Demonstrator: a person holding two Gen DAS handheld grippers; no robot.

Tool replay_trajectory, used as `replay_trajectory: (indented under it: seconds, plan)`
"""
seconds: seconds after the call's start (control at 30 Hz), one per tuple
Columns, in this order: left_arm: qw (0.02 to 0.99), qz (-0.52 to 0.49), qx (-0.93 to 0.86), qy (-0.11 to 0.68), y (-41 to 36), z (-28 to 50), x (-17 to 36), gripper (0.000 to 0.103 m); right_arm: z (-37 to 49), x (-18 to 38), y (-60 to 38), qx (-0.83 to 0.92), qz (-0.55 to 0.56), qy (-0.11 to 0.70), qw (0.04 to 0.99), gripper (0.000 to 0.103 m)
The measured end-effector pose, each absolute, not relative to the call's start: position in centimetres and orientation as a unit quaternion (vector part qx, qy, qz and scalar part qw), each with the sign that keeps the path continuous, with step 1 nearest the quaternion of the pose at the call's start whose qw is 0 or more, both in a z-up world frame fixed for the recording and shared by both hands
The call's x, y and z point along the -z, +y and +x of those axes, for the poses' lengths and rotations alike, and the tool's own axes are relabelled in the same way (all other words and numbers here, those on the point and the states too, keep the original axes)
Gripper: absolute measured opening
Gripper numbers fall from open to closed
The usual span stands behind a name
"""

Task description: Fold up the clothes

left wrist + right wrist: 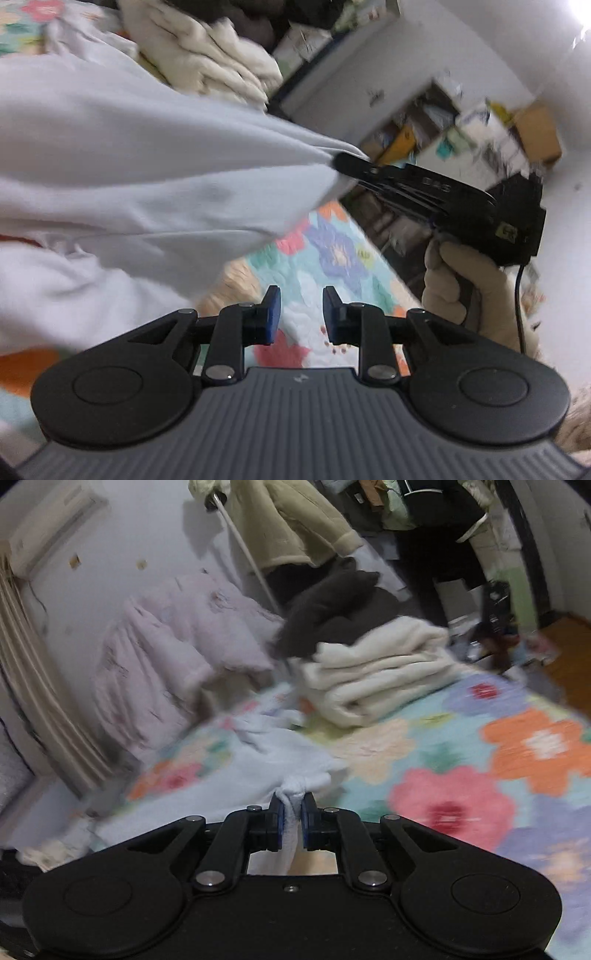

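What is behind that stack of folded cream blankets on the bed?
Behind the folded cream blankets lies a dark heap of clothing, with a beige coat hanging above it. Whatever the heap rests on is covered from view.

Dim indoor light, glare top right, heavy motion blur, fisheye-bent edges, possibly overexposed.

A folded cream blanket stack (pixel 376 672) is set on the floral-quilted bed (pixel 480 760), behind the pale blue-white cotton garment (pixel 258 775).
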State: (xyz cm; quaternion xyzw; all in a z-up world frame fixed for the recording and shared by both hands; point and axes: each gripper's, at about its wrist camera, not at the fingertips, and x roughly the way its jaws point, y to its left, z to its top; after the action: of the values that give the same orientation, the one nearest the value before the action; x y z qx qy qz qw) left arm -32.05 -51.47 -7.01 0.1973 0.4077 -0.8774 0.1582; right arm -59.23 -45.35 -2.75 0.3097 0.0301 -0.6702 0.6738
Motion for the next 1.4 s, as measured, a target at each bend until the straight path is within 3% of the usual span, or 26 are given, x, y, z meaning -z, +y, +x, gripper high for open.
replay_trajectory:
  seconds: [0.17,0.23,0.37,0.53,0.63,0.7,0.77,0.83,0.87,0.9,0.97,1.07,1.13,1.27,1.37,1.4]
  plan:
    - [0.183,0.222,0.876,0.387,-51.0,-31.1,7.4,0.029,-59.7,6.9,-46.5,0.716,0.264,0.144,0.630,0.010]
    - [0.219,0.220,0.872,0.378,-51.4,-28.3,7.1,0.037,-59.8,9.0,-47.1,0.721,0.262,0.172,0.618,0.010]
    - [0.319,0.240,0.855,0.332,-51.9,-22.2,6.4,0.044,-60.1,11.6,-48.8,0.727,0.269,0.195,0.601,0.010]
    - [0.380,0.225,0.826,0.350,-52.7,-17.1,7.6,0.051,-60.9,12.2,-49.3,0.730,0.302,0.191,0.583,0.016]
    - [0.387,0.220,0.818,0.365,-52.8,-16.4,8.6,0.056,-60.7,10.8,-48.0,0.735,0.300,0.183,0.579,0.036]
    - [0.388,0.218,0.820,0.359,-52.7,-17.2,9.1,0.074,-60.4,9.5,-46.8,0.739,0.291,0.181,0.580,0.045]
    - [0.392,0.213,0.820,0.358,-52.8,-18.2,9.9,0.083,-60.2,8.3,-45.5,0.737,0.289,0.168,0.588,0.051]
    - [0.398,0.247,0.816,0.339,-52.6,-19.9,11.2,0.079,-59.8,7.3,-44.5,0.724,0.299,0.151,0.603,0.054]
    - [0.406,0.263,0.816,0.316,-52.2,-20.6,11.4,0.064,-59.6,7.0,-44.1,0.714,0.306,0.143,0.613,0.055]
    - [0.402,0.268,0.824,0.297,-51.8,-20.9,11.2,0.035,-59.1,6.8,-43.7,0.703,0.312,0.137,0.624,0.055]
    - [0.393,0.278,0.837,0.261,-51.1,-21.5,10.7,0.001,-58.2,6.6,-43.0,0.675,0.323,0.133,0.650,0.055]
    - [0.340,0.205,0.857,0.329,-50.6,-20.6,9.2,0.000,-56.8,6.6,-41.9,0.613,0.338,0.133,0.701,0.055]
    - [0.316,0.181,0.871,0.330,-50.0,-21.5,7.9,0.000,-56.2,6.6,-40.9,0.562,0.360,0.117,0.736,0.055]
    - [0.303,0.190,0.885,0.297,-48.2,-24.5,6.0,0.000,-56.3,8.5,-40.2,0.490,0.444,0.046,0.749,0.055]
    - [0.351,0.248,0.870,0.242,-47.4,-25.4,5.4,0.005,-55.0,9.5,-40.7,0.505,0.428,0.081,0.745,0.056]
    - [0.369,0.265,0.861,0.229,-47.4,-24.9,5.6,0.015,-54.5,9.7,-40.9,0.510,0.416,0.098,0.746,0.056]
